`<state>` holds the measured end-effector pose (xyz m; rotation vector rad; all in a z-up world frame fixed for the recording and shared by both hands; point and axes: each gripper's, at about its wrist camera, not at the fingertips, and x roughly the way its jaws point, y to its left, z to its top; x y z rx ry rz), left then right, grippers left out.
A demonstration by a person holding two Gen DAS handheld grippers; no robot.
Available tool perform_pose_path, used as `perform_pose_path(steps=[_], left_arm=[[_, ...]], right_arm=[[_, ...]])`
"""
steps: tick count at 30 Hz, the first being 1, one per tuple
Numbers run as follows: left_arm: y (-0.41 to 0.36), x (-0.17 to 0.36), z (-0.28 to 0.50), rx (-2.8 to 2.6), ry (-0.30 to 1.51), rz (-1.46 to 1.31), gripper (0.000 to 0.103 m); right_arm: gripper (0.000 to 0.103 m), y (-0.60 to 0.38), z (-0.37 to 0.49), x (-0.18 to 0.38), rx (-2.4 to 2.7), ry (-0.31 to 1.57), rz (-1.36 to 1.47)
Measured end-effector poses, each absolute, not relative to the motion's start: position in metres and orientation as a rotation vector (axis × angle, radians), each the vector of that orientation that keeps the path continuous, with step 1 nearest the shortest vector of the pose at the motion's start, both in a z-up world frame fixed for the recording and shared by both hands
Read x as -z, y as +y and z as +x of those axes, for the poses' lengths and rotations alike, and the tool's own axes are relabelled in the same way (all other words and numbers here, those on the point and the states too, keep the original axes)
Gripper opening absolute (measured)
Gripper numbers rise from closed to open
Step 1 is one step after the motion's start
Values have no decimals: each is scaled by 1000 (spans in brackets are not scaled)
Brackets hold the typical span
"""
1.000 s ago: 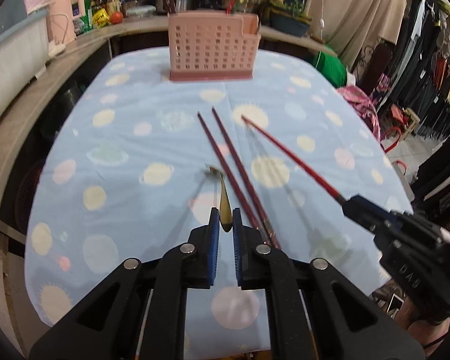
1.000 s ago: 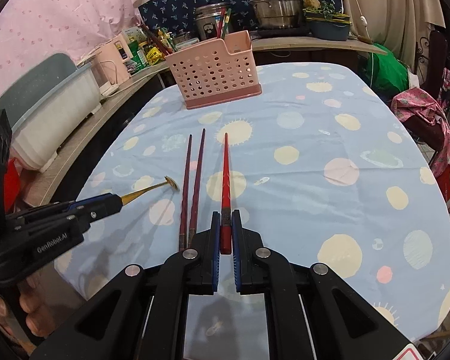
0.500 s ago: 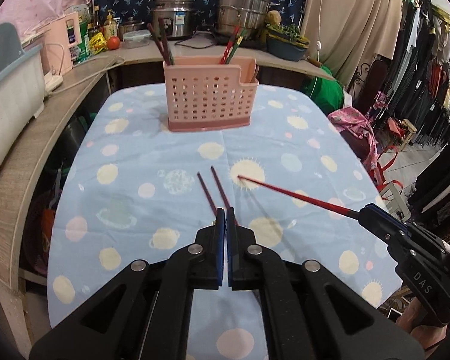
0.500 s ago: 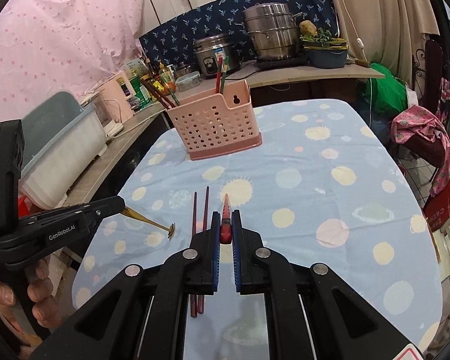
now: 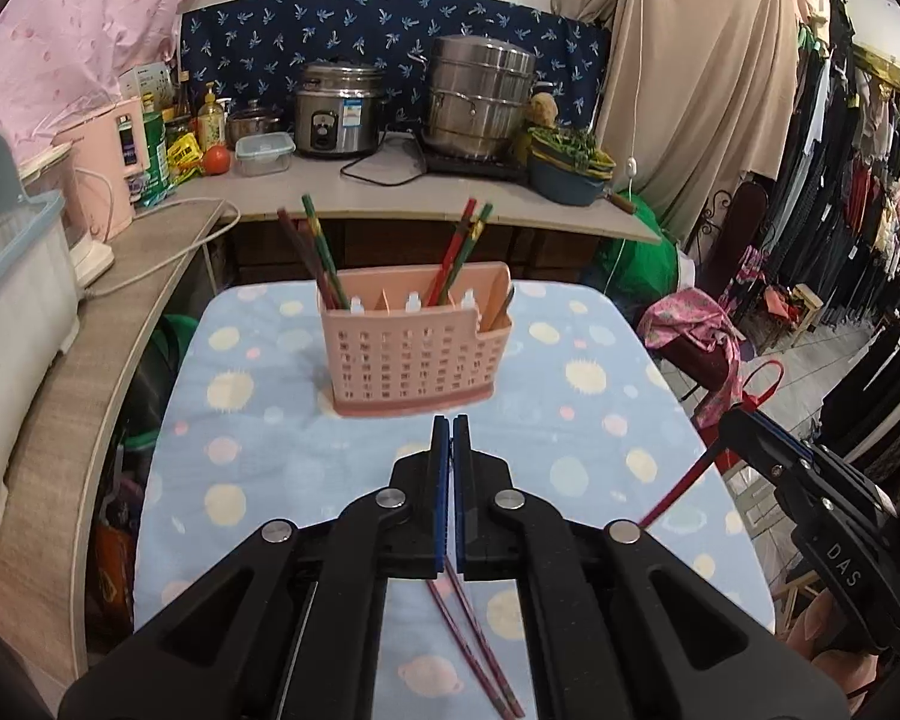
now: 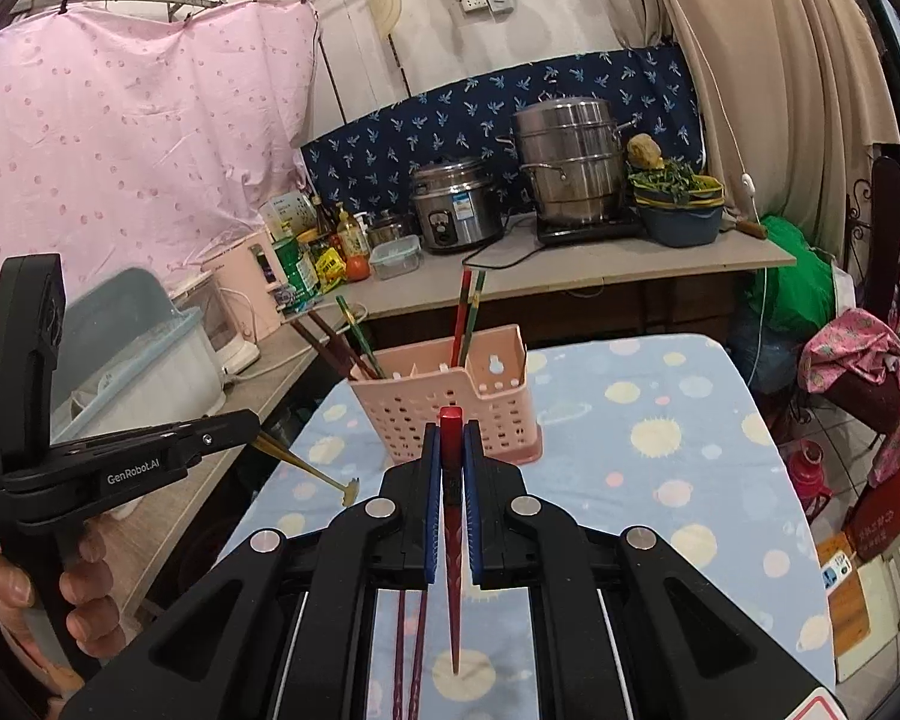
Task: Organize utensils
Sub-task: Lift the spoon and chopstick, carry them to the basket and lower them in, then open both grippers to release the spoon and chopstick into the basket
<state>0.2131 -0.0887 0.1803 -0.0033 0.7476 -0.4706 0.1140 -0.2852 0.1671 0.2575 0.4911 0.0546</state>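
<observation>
We see right gripper (image 6: pixel 450 438) clenched on a red chopstick (image 6: pixel 453 588), left gripper (image 6: pixel 252 420) clamping a small gold fork (image 6: pixel 306 468), pink holder (image 5: pixel 411 354) far on the table (image 5: pixel 618 372), two dark chopsticks (image 5: pixel 474 648) lying near.

Left tool (image 5: pixel 450 420) hides its gold fork (image 6: pixel 306 465) from its own camera; the dark chopsticks (image 5: pixel 474 648) run off at 6 o'clock.

**Both grippers clamped and raised**

The left gripper (image 5: pixel 450 420) points toward twelve o'clock, tilted downward, jaws pressed together. The right gripper (image 6: pixel 452 429) has its jaws nearly together too. At eight o'clock in the right wrist view, a hand (image 6: pixel 42 594) grips the left handle.
</observation>
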Motion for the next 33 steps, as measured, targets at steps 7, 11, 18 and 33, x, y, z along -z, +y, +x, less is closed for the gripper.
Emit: perform_pose_path(steps=[7, 11, 18, 33], left_arm=[[-89, -216, 262, 447, 697, -49, 1], [-96, -233, 289, 408, 664, -35, 1], [-105, -231, 334, 346, 665, -14, 1], [-111, -185, 374, 346, 752, -9, 1]], right_arm=[[7, -294, 161, -221, -61, 373, 263], [7, -298, 194, -251, -58, 306, 276], [7, -299, 249, -275, -48, 233, 283], [7, -291, 319, -211, -21, 374, 255]])
